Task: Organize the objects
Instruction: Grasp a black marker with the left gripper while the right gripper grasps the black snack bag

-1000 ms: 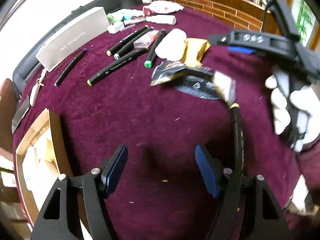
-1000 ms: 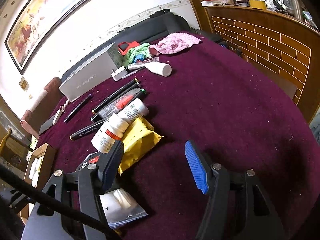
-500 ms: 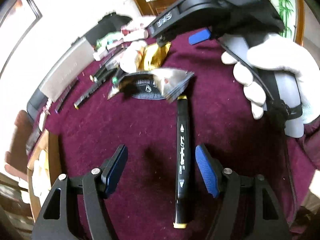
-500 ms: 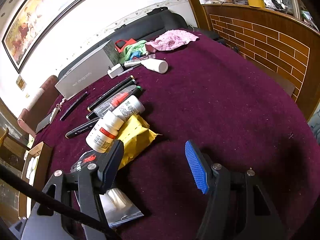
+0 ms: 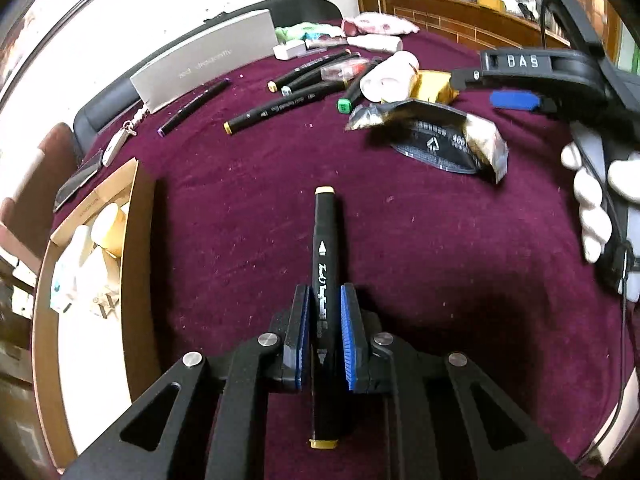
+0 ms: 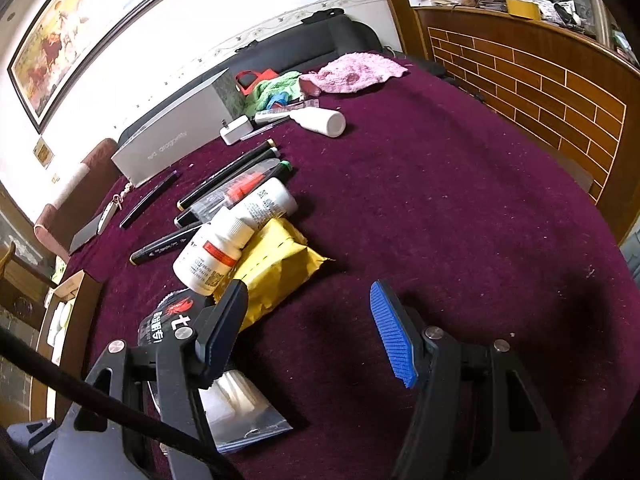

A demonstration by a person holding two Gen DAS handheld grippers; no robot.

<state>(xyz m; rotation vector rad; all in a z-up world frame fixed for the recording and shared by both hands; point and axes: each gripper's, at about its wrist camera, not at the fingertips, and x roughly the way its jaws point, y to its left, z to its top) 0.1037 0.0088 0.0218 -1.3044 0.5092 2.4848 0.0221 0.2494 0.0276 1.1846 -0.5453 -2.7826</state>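
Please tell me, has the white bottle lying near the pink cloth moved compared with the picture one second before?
No. The white bottle lies beside the white charger, below the pink cloth, as one second ago.

The left gripper (image 5: 324,334) points steeply down at the bench, its jaws clamped on a black marker (image 5: 326,280) that runs lengthwise between the blue pads (image 5: 349,336). The right gripper (image 6: 312,332) tilts down less steeply, its jaws standing apart with nothing between them. In the left wrist view, a white-gloved hand (image 5: 600,204) wraps the right gripper's handle, fingers curled around it.
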